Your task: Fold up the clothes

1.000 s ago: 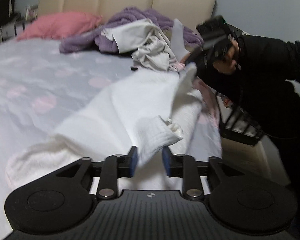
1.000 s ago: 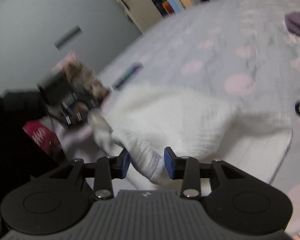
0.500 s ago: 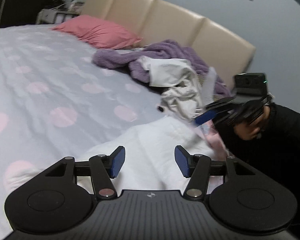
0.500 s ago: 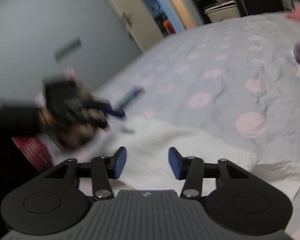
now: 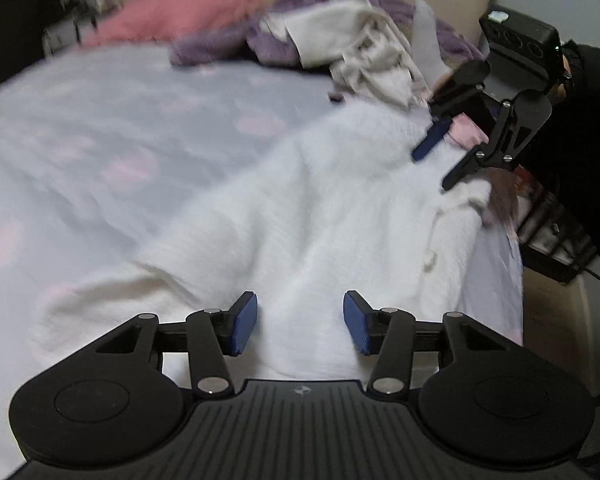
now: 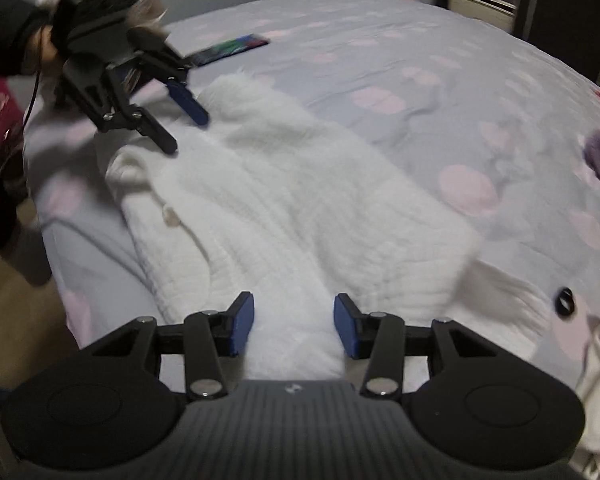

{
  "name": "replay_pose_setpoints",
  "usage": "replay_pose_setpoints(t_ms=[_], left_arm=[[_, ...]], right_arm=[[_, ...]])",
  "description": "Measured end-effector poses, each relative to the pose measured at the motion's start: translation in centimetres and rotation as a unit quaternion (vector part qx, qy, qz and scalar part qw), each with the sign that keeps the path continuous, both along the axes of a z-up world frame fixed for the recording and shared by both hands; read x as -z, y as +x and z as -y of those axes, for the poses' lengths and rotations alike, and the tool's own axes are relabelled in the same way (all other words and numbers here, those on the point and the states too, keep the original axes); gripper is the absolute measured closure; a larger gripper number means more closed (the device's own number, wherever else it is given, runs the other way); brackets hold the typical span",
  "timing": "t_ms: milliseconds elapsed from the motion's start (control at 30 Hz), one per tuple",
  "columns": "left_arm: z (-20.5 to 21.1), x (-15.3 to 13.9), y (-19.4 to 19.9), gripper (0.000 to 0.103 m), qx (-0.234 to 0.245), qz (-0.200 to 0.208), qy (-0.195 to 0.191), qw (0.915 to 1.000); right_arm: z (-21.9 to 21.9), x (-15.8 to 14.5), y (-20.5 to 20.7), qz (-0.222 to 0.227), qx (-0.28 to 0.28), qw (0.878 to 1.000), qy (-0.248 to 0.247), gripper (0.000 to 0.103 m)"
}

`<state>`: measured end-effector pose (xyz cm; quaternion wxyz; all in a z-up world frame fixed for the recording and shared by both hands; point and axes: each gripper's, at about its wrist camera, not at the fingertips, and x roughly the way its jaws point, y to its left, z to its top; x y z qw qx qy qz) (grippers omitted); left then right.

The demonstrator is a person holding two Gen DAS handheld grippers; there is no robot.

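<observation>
A white knitted garment (image 5: pixel 320 208) lies spread on the bed, near its edge. In the left wrist view my left gripper (image 5: pixel 300 328) hangs low over one end of it. Its jaws are closing with the knit lying between the blue pads, which do not press on it. In the right wrist view my right gripper (image 6: pixel 294 326) stands open over the other end of the garment (image 6: pixel 300 200), a ridge of cloth filling the gap between its pads. Each gripper shows in the other's view: the right gripper (image 5: pixel 432 170) by a cuff, the left gripper (image 6: pixel 186 134) at the far end.
The bed (image 5: pixel 100 140) has a grey cover with pink dots. A heap of purple and pale clothes (image 5: pixel 360 52) and a pink pillow (image 5: pixel 172 16) lie by the headboard. A dark flat device (image 6: pixel 228 48) and a small black ring (image 6: pixel 564 300) rest on the cover. A black rack (image 5: pixel 552 240) stands beside the bed.
A second ago both grippers held folds of the white garment up. They let go and opened, the garment dropped flat, and both have come back down over it.
</observation>
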<state>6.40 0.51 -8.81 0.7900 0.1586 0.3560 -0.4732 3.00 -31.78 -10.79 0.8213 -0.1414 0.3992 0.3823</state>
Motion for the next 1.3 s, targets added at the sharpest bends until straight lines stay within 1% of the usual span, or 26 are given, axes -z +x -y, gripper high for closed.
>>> replay_pose_setpoints(t_ms=[33,67,167,300,400,433,467,500,533,567,633,700,733,767,867,933,967,1000,1033,1067,1100,1133,1200,1233,1267,1300], left_arm=[[-0.4,-0.7,-0.3,0.054,0.000,0.010,-0.022,0.9997],[-0.6,-1.2,-0.6,0.049,-0.001,0.019,-0.040,0.9990],[0.8,-1.7,-0.6,0.046,-0.018,0.036,-0.060,0.9974],[2.7,-0.5,0.5,0.046,-0.064,0.028,-0.014,0.9975],[1.9,0.5,1.8,0.046,-0.096,0.004,-0.005,0.9954],[1.3,0.8,2.4,0.049,-0.106,-0.009,-0.001,0.9943],[1.1,1.1,2.9,0.057,-0.115,-0.021,0.005,0.9931],[0.8,1.4,3.2,0.062,-0.122,-0.029,0.010,0.9921],[0.4,1.5,3.4,0.068,-0.128,-0.035,0.013,0.9911],[-0.1,1.3,3.4,0.071,-0.133,-0.034,0.009,0.9905],[-1.1,0.8,3.4,0.072,-0.146,-0.032,0.002,0.9887],[-2.1,0.0,3.1,0.067,-0.175,-0.034,-0.012,0.9839],[-2.6,-0.4,3.0,0.053,-0.194,-0.044,-0.016,0.9798],[-3.1,-0.7,2.9,0.050,-0.212,-0.058,-0.018,0.9754],[-4.4,-1.2,2.2,0.050,-0.224,-0.144,-0.035,0.9634],[-5.1,-0.9,1.0,0.050,-0.230,-0.177,-0.043,0.9559],[-5.4,-0.8,0.4,0.050,-0.234,-0.194,-0.047,0.9516],[-5.6,-0.6,-0.2,0.050,-0.235,-0.209,-0.052,0.9479],[-5.4,-0.2,-0.5,0.050,-0.231,-0.220,-0.060,0.9457],[-5.2,0.1,-0.8,0.050,-0.227,-0.230,-0.067,0.9440],[-4.8,0.4,-0.8,0.050,-0.220,-0.237,-0.072,0.9436],[-4.4,0.7,-0.9,0.055,-0.213,-0.243,-0.077,0.9431],[-3.6,1.1,-0.9,0.071,-0.200,-0.250,-0.086,0.9434],[-3.5,0.9,-0.7,0.088,-0.195,-0.236,-0.088,0.9479],[-3.4,0.6,-0.6,0.097,-0.190,-0.222,-0.090,0.9522],[-3.2,0.4,-0.4,0.098,-0.185,-0.207,-0.091,0.9563]], right_arm=[[0.4,-0.6,-0.1,0.004,0.013,1.000,0.025,0.054],[0.8,-1.1,-0.3,0.007,0.026,0.998,0.050,0.053],[0.1,-1.9,0.0,0.039,0.058,0.994,0.086,0.050],[-1.5,-1.0,0.9,0.068,0.094,0.991,0.067,0.050],[-1.2,0.3,1.5,0.047,0.117,0.991,0.055,0.054],[-1.3,0.8,1.9,0.038,0.121,0.991,0.044,0.056],[-1.6,1.5,2.5,0.030,0.123,0.992,0.028,0.057],[-1.8,1.9,2.8,0.026,0.124,0.992,0.016,0.060],[-1.8,2.0,3.0,0.027,0.123,0.992,0.008,0.062],[-1.6,1.9,3.2,0.026,0.129,0.991,0.004,0.062],[-0.7,1.1,3.4,0.019,0.161,0.987,0.017,0.063],[0.4,0.1,3.2,0.008,0.201,0.979,0.037,0.058],[1.0,-0.5,3.0,-0.002,0.220,0.974,0.052,0.052],[1.5,-0.8,2.7,-0.018,0.236,0.969,0.066,0.046],[2.7,-0.4,1.1,-0.081,0.274,0.952,0.108,0.046],[3.5,-0.2,0.0,-0.123,0.298,0.937,0.136,0.046],[3.5,0.0,-0.6,-0.135,0.304,0.933,0.137,0.048],[3.2,0.3,-0.9,-0.138,0.302,0.934,0.129,0.048],[2.8,0.5,-1.1,-0.139,0.298,0.936,0.125,0.051],[2.4,0.8,-1.2,-0.141,0.293,0.938,0.120,0.067],[2.2,0.9,-1.3,-0.141,0.291,0.939,0.120,0.077],[2.1,0.9,-1.4,-0.139,0.289,0.939,0.124,0.081],[2.0,1.0,-1.5,-0.136,0.287,0.939,0.132,0.083],[1.9,1.1,-1.6,-0.135,0.286,0.939,0.136,0.085],[1.8,1.1,-1.6,-0.133,0.284,0.939,0.139,0.086],[1.9,1.0,-1.7,-0.129,0.283,0.939,0.149,0.087]])
